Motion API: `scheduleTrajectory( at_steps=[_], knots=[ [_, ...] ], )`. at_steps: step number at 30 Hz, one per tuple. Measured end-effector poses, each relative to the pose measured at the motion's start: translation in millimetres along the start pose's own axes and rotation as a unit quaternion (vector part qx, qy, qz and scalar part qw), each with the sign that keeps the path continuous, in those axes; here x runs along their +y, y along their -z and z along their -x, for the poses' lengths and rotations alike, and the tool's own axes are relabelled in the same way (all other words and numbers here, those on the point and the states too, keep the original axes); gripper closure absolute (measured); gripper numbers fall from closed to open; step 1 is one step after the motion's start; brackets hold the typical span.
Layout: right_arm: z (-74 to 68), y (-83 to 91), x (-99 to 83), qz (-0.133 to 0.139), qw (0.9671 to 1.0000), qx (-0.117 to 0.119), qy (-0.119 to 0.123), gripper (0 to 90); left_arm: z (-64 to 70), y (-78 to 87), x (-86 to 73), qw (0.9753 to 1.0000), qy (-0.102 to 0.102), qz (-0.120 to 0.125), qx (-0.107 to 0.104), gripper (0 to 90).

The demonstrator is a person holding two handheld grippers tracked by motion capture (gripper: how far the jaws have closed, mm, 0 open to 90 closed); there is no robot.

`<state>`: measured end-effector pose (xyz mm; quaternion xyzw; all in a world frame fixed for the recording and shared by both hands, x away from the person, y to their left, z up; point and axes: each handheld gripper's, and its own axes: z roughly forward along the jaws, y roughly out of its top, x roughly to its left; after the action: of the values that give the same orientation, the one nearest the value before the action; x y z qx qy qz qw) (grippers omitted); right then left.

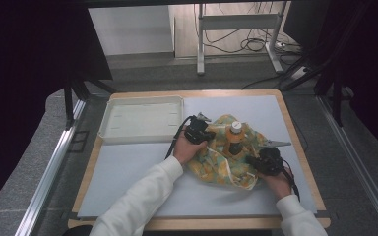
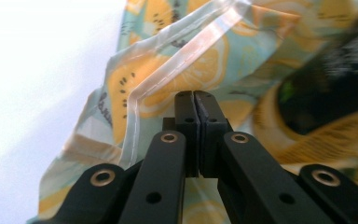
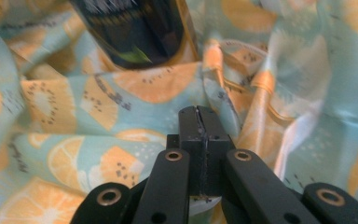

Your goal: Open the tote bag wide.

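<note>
A teal cloth printed with orange slices (image 1: 221, 164) lies bunched on the right half of the mat. A dark bottle with a white cap (image 1: 236, 138) stands upright in the middle of it. My left gripper (image 1: 206, 134) is at the cloth's left edge. Its jaws are pressed together (image 2: 195, 94) against the fabric beside the stitched hem (image 2: 135, 100), and the bottle (image 2: 326, 88) is blurred to the right. My right gripper (image 1: 252, 159) is at the cloth's lower right, shut (image 3: 198, 110), with folds of cloth (image 3: 256, 88) converging on its tips. The bottle's base (image 3: 135, 32) is just beyond.
An empty white tray (image 1: 142, 101) sits at the back left of the wooden table, just left of my left gripper. A pale mat (image 1: 128, 172) covers the tabletop. Beyond the table's far edge are metal frame legs and cables (image 1: 246, 44) on the floor.
</note>
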<state>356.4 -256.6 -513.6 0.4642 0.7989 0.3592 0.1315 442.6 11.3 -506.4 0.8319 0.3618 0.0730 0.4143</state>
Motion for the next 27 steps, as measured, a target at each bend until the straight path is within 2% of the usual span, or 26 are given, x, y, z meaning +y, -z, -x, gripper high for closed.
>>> scheduleTrajectory(
  at_steps=[5, 8, 11, 13, 22, 27],
  knots=[
    [-5.7, 9.4, 5.6, 0.027, 0.9996, 0.007, 0.006, 89.3, 13.1, 22.7, -2.7, 0.9993, -0.024, 0.015, -0.023, 89.0],
    [-9.3, 15.3, 7.9, 0.043, 0.999, 0.012, 0.01, 89.3, 18.2, 35.1, -5.7, 0.9987, -0.032, 0.021, -0.034, 89.0],
    [-12.3, 20.8, 9.5, 0.056, 0.9982, 0.018, 0.011, 89.3, 21.4, 49.5, -10.9, 0.9981, -0.037, 0.028, -0.041, 89.0],
    [-13.7, 23.8, 9.7, 0.065, 0.9976, 0.02, 0.013, 89.3, 22.2, 59.9, -15.5, 0.9978, -0.032, 0.032, -0.048, 88.9],
    [-19.2, 39.2, 8.7, 0.095, 0.995, 0.024, 0.022, 89.3, 28.7, 96.0, -37.9, 0.9959, -0.053, 0.047, -0.056, 88.4],
    [-19.0, 41.1, 6.1, 0.098, 0.9946, 0.024, 0.025, 89.2, 25.7, 113.0, -54.0, 0.996, -0.059, 0.052, -0.043, 87.7]
  ],
)
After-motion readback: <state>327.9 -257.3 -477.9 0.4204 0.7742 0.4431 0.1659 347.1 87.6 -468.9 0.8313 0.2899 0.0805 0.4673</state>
